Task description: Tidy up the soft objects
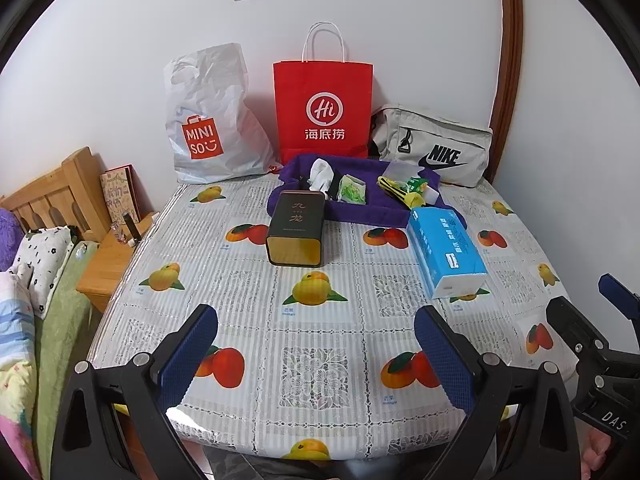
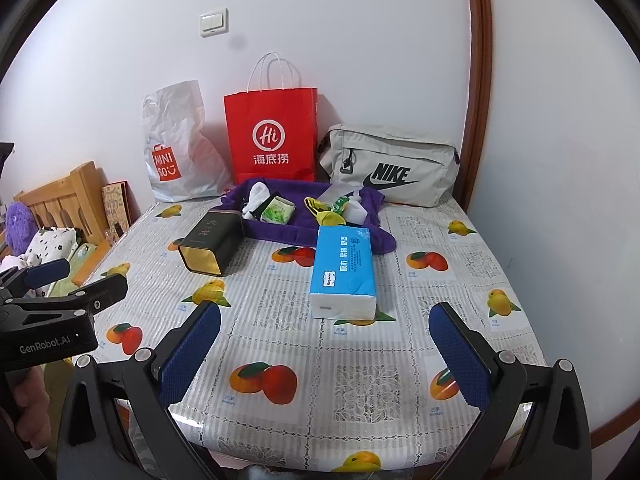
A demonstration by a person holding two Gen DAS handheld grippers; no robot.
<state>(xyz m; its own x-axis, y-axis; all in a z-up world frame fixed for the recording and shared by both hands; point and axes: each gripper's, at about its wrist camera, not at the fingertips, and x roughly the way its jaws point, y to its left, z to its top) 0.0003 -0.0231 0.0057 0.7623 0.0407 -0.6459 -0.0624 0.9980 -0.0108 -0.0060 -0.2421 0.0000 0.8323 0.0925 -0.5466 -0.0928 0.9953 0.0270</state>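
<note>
Above the near edge of the fruit-print plastic tablecloth (image 1: 320,332) we hold both tools level and pointing forward; our left gripper (image 1: 316,356) has its blue-padded fingers (image 1: 188,354) spread wide with nothing between them; our right gripper (image 2: 324,356) is likewise spread and empty, side by side with the left.

Against the wall we read "MINISO" on the crinkled white plastic bag (image 1: 208,120), "Hi" over Chinese characters on the red paper carrier bag (image 1: 324,108), and "NIKE" on the grey fabric pouch (image 2: 390,168); "GenRobot.AI" shows on the left tool in the right view.

The soft things sit at the far side: the purple cloth tray (image 1: 352,210) holds white socks (image 1: 322,174) and small packets; the blue tissue pack (image 2: 345,270) lies just before it, touching its edge; the dark tin box (image 1: 296,228) lies on its side beside the tray.
</note>
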